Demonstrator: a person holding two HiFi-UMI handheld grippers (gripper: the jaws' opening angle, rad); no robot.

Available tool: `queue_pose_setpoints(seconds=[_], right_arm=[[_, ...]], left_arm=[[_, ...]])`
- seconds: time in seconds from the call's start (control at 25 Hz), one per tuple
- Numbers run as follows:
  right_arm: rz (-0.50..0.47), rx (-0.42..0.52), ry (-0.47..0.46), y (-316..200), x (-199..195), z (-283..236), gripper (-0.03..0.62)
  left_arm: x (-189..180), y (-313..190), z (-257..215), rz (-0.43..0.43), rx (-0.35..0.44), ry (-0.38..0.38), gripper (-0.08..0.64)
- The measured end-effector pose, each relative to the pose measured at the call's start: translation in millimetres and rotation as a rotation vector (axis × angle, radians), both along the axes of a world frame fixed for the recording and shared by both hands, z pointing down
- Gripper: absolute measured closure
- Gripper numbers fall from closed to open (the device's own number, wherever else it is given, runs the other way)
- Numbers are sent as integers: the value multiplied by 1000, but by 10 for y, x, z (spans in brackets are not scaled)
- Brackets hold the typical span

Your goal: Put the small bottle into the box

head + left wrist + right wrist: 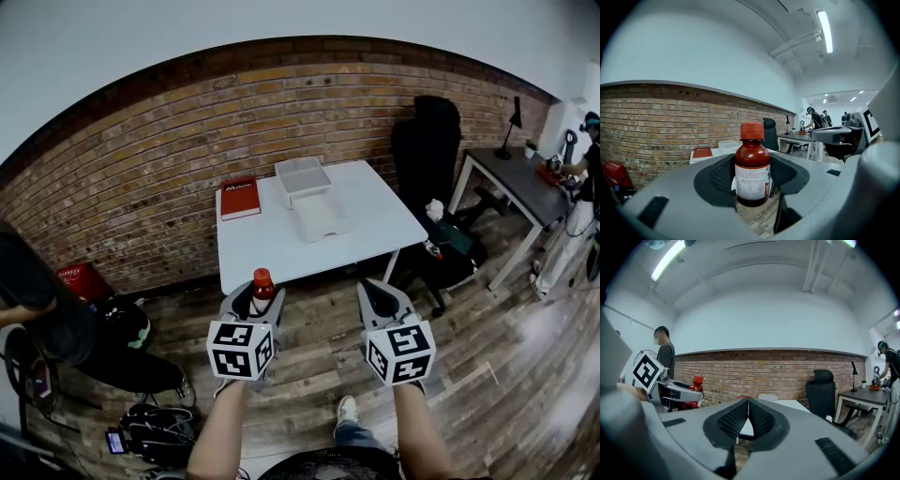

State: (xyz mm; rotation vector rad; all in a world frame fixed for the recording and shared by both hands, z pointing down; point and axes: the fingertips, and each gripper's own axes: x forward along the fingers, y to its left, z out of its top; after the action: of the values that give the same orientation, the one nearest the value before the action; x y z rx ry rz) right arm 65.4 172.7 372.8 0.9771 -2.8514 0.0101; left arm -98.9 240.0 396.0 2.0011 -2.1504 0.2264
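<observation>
A small brown bottle (262, 285) with a red cap stands upright between the jaws of my left gripper (256, 296), which is shut on it above the wooden floor, short of the white table (375, 225). In the left gripper view the bottle (752, 174) fills the gap between the dark pads. My right gripper (380, 292) hangs beside it, shut with nothing in it; its pads (736, 420) meet. A white open box (303, 176) sits at the table's far side with a white lid-like piece (319, 217) in front of it.
A red book (240, 198) lies at the table's far left corner. A black office chair (427, 150) stands right of the table, then a grey desk (516, 183) with a person (589, 164). Bags (122, 342) and a red crate (80, 278) sit on the floor at left.
</observation>
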Motion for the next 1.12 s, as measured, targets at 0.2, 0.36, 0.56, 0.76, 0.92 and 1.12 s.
queue_pose_setpoints(seconds=[0.2, 0.36, 0.56, 0.76, 0.92, 1.12], right_arm=[[-19, -12, 1, -547, -47, 5, 572], [-50, -18, 2, -969, -81, -4, 572], [-74, -28, 6, -1437, -101, 17, 572], [-93, -49, 4, -1819, -112, 75, 572], [-120, -57, 12, -1982, -173, 124, 572], [-132, -55, 11, -2110, -184, 133, 572]], left_arm=[[-100, -462, 1, -37, -11, 13, 328], [-120, -859, -15, -57, -24, 6, 328], [-128, -1283, -2, -80, -43, -4, 328], [-169, -1587, 45, -113, -59, 0, 328], [-213, -1737, 104, -134, -77, 1, 328], [-197, -1878, 123, -137, -80, -1, 328]])
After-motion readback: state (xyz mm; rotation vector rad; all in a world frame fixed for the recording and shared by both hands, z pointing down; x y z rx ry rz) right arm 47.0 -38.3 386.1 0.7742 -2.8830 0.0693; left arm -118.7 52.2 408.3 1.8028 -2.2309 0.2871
